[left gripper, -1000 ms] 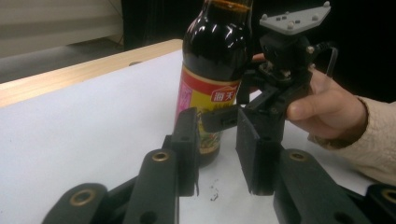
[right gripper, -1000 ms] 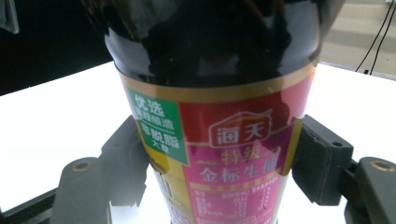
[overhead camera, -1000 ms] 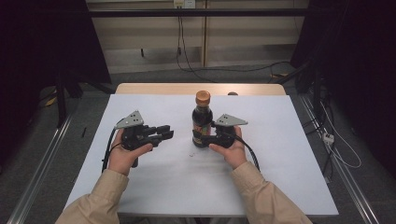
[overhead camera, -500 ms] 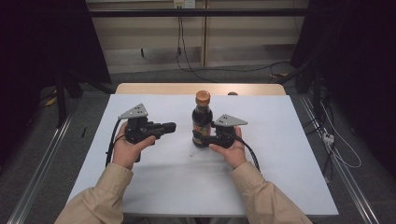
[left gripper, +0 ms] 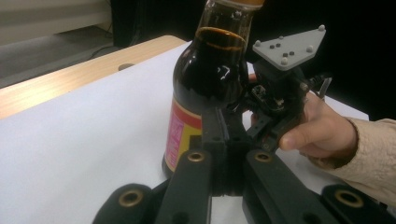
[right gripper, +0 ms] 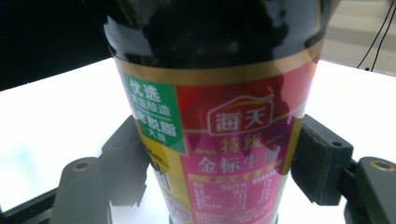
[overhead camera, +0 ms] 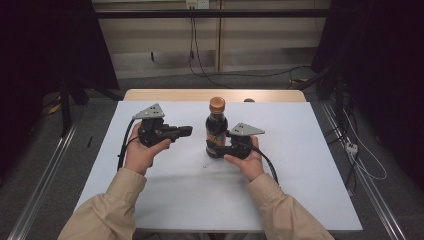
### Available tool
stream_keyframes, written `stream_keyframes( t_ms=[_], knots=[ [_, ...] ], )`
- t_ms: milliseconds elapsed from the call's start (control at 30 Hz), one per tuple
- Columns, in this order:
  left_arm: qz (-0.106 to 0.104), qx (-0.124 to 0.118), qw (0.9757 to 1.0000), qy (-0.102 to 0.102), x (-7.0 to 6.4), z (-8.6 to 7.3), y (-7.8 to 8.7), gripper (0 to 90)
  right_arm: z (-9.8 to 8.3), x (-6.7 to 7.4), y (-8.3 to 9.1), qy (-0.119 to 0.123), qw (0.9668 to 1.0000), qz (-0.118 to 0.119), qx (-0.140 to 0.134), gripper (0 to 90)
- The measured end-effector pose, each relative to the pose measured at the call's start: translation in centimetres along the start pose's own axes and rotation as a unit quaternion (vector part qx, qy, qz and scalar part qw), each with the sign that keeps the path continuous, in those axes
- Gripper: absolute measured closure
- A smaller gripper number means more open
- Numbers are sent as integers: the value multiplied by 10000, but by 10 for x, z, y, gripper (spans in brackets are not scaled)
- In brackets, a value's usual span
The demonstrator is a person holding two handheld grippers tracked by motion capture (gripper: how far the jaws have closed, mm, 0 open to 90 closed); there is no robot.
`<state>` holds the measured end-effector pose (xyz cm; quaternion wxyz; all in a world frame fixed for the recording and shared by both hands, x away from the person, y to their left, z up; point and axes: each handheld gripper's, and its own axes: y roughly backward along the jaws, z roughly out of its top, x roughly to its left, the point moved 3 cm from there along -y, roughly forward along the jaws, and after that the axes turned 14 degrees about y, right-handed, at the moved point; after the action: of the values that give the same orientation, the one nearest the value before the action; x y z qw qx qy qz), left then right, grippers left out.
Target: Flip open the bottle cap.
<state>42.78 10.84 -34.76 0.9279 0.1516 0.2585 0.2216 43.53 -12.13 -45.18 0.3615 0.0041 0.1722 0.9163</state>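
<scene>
A dark soy sauce bottle (overhead camera: 216,131) with an orange cap and a pink and yellow label stands upright at the middle of the white table (overhead camera: 310,170). My right gripper (overhead camera: 220,149) is shut on its lower body from the right; in the right gripper view the pads (right gripper: 317,161) press both sides of the label (right gripper: 233,140). My left gripper (overhead camera: 188,131) hovers just left of the bottle, pointing at it. Its jaws have just been closing and now meet with nothing between them (left gripper: 224,128). The left gripper view has the bottle (left gripper: 205,79) close ahead and the right gripper's body (left gripper: 280,88) behind it.
A wooden strip (overhead camera: 165,95) runs along the table's far edge. Cables (overhead camera: 360,160) lie on the floor to the right, and metal rails (overhead camera: 45,185) run along both sides. A small dark speck (overhead camera: 206,165) lies in front of the bottle.
The left gripper has risen a little and shifted toward the bottle, and its jaws have come together. The right gripper and the bottle have stayed put.
</scene>
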Motion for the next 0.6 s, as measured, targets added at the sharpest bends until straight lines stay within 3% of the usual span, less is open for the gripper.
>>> stream_keyframes(
  t_ms=[300,600],
  knots=[
    [2,-37,10000,72,1,8,-2,900,-1,0,0,26,10000,9,16,291],
    [77,-27,10000,-12,-1,20,-2,900,-2,0,0,7,10000,13,21,291]
  ],
)
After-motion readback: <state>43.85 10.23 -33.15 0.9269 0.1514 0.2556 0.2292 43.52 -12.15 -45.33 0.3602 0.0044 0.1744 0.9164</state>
